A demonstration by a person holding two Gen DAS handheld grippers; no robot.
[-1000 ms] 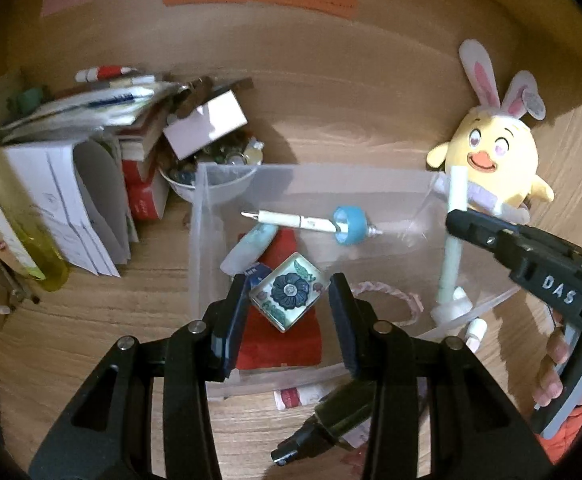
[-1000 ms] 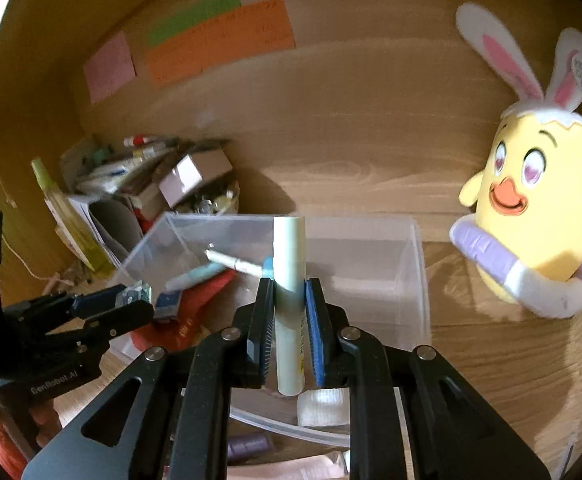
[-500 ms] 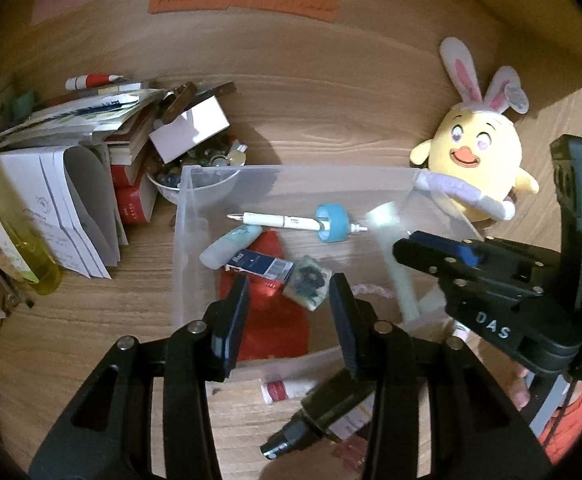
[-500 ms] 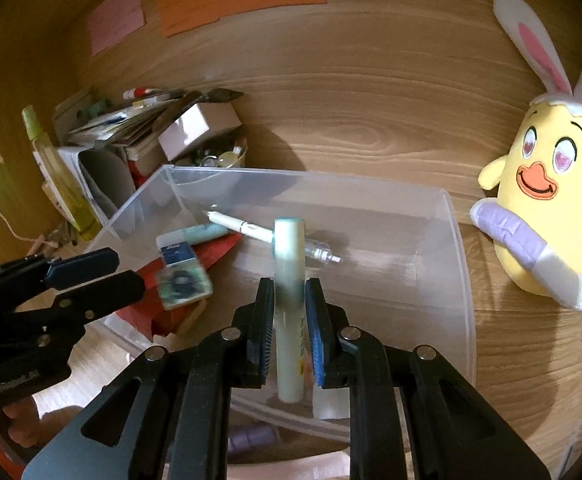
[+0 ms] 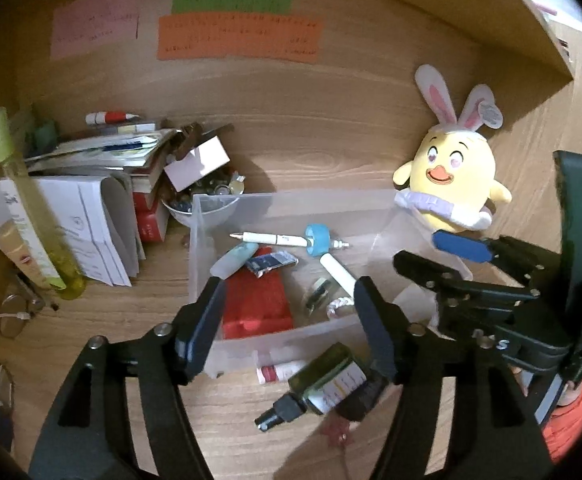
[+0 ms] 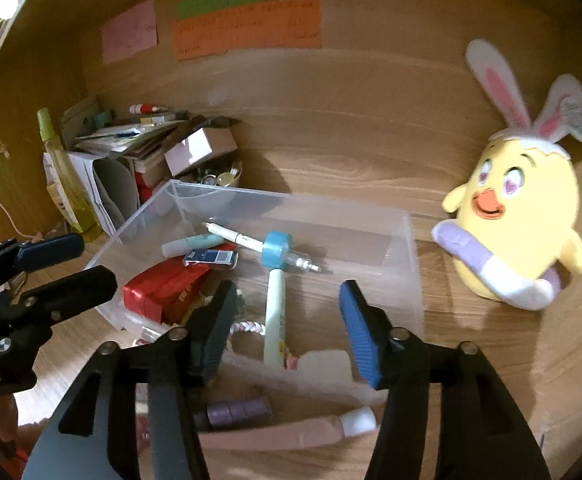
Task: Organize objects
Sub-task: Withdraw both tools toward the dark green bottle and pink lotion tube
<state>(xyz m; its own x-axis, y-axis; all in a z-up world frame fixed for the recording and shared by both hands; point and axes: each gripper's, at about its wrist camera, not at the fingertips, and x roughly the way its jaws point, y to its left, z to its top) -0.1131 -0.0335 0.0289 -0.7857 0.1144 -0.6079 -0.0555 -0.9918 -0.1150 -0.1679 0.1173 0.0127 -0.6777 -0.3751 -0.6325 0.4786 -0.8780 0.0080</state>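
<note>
1. Clear plastic bin (image 6: 407,264) – rectangular, see-through walls, standing on the wooden desk (image 6: 491,360).
2. Inside the bin: pale green tube (image 6: 275,312) lying flat, a white pen (image 6: 231,237) threaded through a blue tape roll (image 6: 275,249), a red packet (image 6: 163,288), a small dark blue packet (image 6: 211,258), a pale teal tube (image 6: 189,243), a small glass cube (image 5: 319,294) (blurred) and a pink-white braided cord (image 6: 247,327).
3. Right gripper (image 6: 287,320): jaws have just been opening and stand apart, with no pad pressing on anything. The pale green tube lies in the bin below the gap between them.
4. Left gripper (image 5: 289,320): jaws likewise just opened, nothing clamped. The glass cube sits on the bin floor past the gap, toward the right finger.
5. On the desk in front of the bin – a dark green dropper bottle (image 5: 319,384), a small red-labelled tube (image 5: 279,372), a purple cylinder (image 6: 235,412), a pink tube with white cap (image 6: 291,434).
6. Surroundings: wood-grain back panel with pink, green and orange notes (image 5: 239,38); yellow plush chick with bunny ears (image 6: 519,216) right of the bin; stack of papers and books (image 5: 91,184) and a bowl of small items (image 5: 207,196) to the left.
</note>
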